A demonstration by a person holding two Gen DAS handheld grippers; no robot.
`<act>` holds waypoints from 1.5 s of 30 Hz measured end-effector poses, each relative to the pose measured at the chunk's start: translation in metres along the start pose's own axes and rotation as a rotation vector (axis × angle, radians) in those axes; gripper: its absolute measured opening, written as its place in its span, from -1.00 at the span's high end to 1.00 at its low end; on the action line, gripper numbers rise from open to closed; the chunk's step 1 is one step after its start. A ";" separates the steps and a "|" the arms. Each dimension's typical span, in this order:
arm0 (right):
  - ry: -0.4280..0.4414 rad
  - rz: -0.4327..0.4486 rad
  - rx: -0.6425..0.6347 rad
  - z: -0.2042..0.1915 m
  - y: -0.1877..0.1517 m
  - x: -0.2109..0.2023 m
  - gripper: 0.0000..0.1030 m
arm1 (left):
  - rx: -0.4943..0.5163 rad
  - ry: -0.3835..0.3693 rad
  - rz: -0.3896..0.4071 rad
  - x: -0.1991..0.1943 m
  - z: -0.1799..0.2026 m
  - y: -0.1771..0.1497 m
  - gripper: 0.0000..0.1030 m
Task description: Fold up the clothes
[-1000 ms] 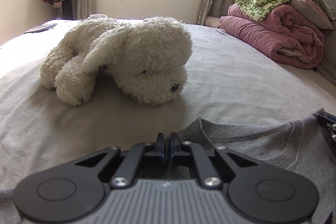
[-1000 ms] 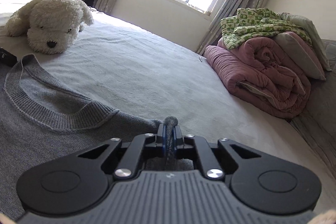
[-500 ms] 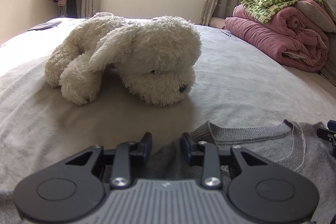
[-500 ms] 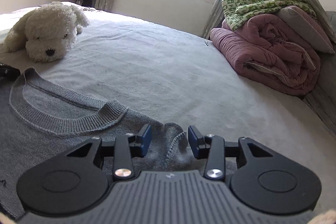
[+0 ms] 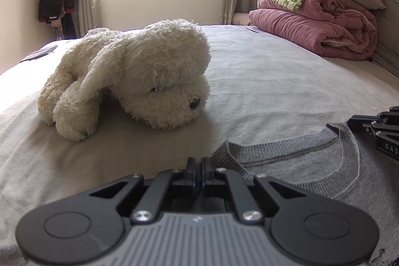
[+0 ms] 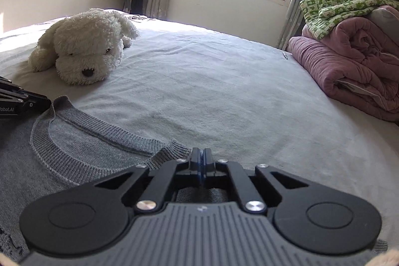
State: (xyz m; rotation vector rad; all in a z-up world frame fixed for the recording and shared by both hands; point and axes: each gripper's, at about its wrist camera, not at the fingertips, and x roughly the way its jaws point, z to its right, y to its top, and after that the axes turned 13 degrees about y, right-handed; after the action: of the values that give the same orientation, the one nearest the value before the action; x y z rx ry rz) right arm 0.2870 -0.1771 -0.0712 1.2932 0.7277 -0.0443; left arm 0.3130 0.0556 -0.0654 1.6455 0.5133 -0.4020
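Ahead of the left hand-held gripper (image 5: 198, 170), in the left wrist view, the fingers stand pressed together at the shoulder edge of a grey sweater (image 5: 299, 166) that lies flat on the bed (image 5: 261, 81). No cloth shows between the fingertips, so whether they pinch the knit cannot be confirmed; the fabric runs under and to the right of them. The ribbed collar opens just right of the fingertips. The right hand-held gripper (image 5: 374, 127) enters at the far right edge, beside the other end of the collar. A plush dog (image 5: 139, 74) lies further ahead and to the left, apart from the sweater. Folded quilts (image 5: 316, 24) are stacked well off to the right.

Before the right hand-held gripper (image 6: 201, 162), in the right wrist view, the fingers are likewise closed together, at the sweater's (image 6: 74, 148) opposite shoulder, with the collar just to their left. Knit is visible beneath the linkage; a pinch at the tips is not shown. The plush dog (image 6: 84, 46) sits far ahead and left.

Assessment: the step in hand appears to be taking hold at both shoulders, preparatory to the first fold. The next move calls for a confirmed grip on each side, then an even lift and carry of the shoulders toward the hem, keeping the collar line straight and clear of the plush dog.
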 end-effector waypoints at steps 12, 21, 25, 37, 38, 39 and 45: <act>-0.103 -0.093 -0.144 -0.012 -0.003 0.019 0.56 | -0.245 -0.134 -0.047 0.018 -0.033 -0.005 0.45; -0.159 -0.017 0.219 0.083 -0.045 -0.083 -0.54 | -0.187 -0.094 0.050 -0.043 -0.070 -0.015 -0.85; -0.235 -0.084 0.310 0.112 -0.087 -0.108 -0.54 | -0.157 0.014 -0.022 -0.042 -0.098 -0.037 -0.85; -0.252 -0.018 0.496 0.144 -0.098 -0.126 -0.22 | -0.299 0.241 -0.100 -0.066 -0.165 -0.062 -0.78; -0.251 -0.017 0.484 0.142 -0.098 -0.124 0.01 | -0.285 0.252 -0.099 -0.067 -0.164 -0.064 -0.77; -0.241 -0.019 0.468 0.139 -0.097 -0.123 0.48 | -0.271 0.263 -0.098 -0.069 -0.162 -0.066 -0.73; -0.371 -0.139 0.267 0.136 -0.089 -0.112 0.94 | -0.189 0.319 -0.101 -0.065 -0.152 -0.070 -0.74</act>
State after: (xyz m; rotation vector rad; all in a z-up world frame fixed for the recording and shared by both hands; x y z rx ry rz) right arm 0.2250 -0.3645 -0.0782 1.4335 0.5005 -0.4960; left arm 0.2153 0.2064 -0.0677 1.5098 0.8499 -0.1581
